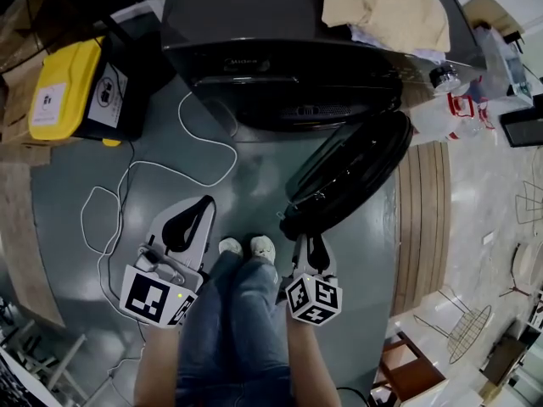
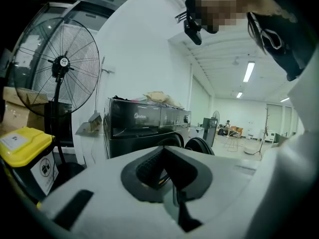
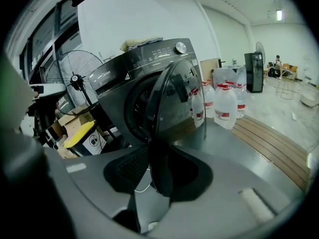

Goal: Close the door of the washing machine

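While the person is standing before the one washing machine (image 1: 280, 66), its single round door (image 1: 348, 172) is hanging wide open, swung out so that its free rim is reaching the right gripper (image 1: 309, 244). Two grippers are showing in the head view. The right gripper's jaws are standing spread with the door's rim upright between them. A sliver of floor is showing beside one pad, and I cannot tell whether the other is touching. The left gripper (image 1: 202, 209) is hanging well apart from the door, jaws pressed together at the tips, pinching nothing.

Both gripper views are taking in one standing fan (image 2: 61, 63), which the head view is missing. Only the right gripper view is clearly catching the water jugs (image 3: 227, 106) — at least three, partly hiding behind the door. The head view alone is showing one white cable (image 1: 212, 147) trailing across the floor near one yellow bin (image 1: 64, 87).
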{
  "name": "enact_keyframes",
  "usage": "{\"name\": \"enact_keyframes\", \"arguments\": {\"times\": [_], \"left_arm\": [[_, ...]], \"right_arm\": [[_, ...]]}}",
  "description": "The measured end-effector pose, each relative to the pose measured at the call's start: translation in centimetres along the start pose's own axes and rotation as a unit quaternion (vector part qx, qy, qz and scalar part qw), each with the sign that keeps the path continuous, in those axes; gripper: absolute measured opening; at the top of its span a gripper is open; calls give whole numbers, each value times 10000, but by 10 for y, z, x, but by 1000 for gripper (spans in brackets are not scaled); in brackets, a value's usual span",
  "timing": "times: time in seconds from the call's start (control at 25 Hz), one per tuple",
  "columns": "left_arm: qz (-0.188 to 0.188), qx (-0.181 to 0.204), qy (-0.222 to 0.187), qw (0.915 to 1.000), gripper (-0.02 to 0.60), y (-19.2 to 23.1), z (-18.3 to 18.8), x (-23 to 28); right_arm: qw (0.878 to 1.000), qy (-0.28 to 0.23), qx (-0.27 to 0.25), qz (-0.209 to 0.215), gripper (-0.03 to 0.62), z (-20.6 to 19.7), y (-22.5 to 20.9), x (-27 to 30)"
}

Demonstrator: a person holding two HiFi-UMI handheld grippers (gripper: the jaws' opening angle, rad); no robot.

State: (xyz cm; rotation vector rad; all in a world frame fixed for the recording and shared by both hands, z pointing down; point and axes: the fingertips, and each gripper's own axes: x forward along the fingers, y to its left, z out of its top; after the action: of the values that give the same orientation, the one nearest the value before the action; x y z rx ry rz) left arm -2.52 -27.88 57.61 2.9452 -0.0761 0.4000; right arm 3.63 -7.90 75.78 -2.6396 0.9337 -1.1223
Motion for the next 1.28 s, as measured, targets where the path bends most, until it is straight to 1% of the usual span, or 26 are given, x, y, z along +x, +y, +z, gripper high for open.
{"name": "enact_keyframes", "arguments": {"times": [0.2, 0.32, 0.52, 0.6, 0.76, 0.96, 1.12, 1.28], "left_arm": [[155, -52, -17, 9999, -2, 6, 8, -1], [242, -34, -32, 9997, -2, 10, 10, -1], [331, -44, -70, 9994, -2, 23, 20, -2], [312, -76, -63, 9995, -2, 31, 22, -1], [126, -117, -7, 9999, -2, 51, 24, 10], [-262, -3, 80, 9996, -2, 82, 31, 27], [-486, 39, 122, 9987, -2, 108, 34, 38], [-698, 0, 174, 9974, -2, 121, 34, 48]], "right_arm": [[9998, 106, 115, -118, 133, 1, 5, 5], [9993, 184, 130, -284, 124, 1, 9, 7], [9981, 288, 306, -455, 121, 3, 20, 18], [9975, 289, 385, -520, 120, 4, 27, 22], [9958, 214, 583, -677, 118, 9, 45, 36], [9931, 53, 814, -848, 121, 20, 73, 64], [9904, -85, 1020, -931, 126, 31, 97, 90], [9880, -197, 1173, -984, 129, 43, 113, 112]]}}
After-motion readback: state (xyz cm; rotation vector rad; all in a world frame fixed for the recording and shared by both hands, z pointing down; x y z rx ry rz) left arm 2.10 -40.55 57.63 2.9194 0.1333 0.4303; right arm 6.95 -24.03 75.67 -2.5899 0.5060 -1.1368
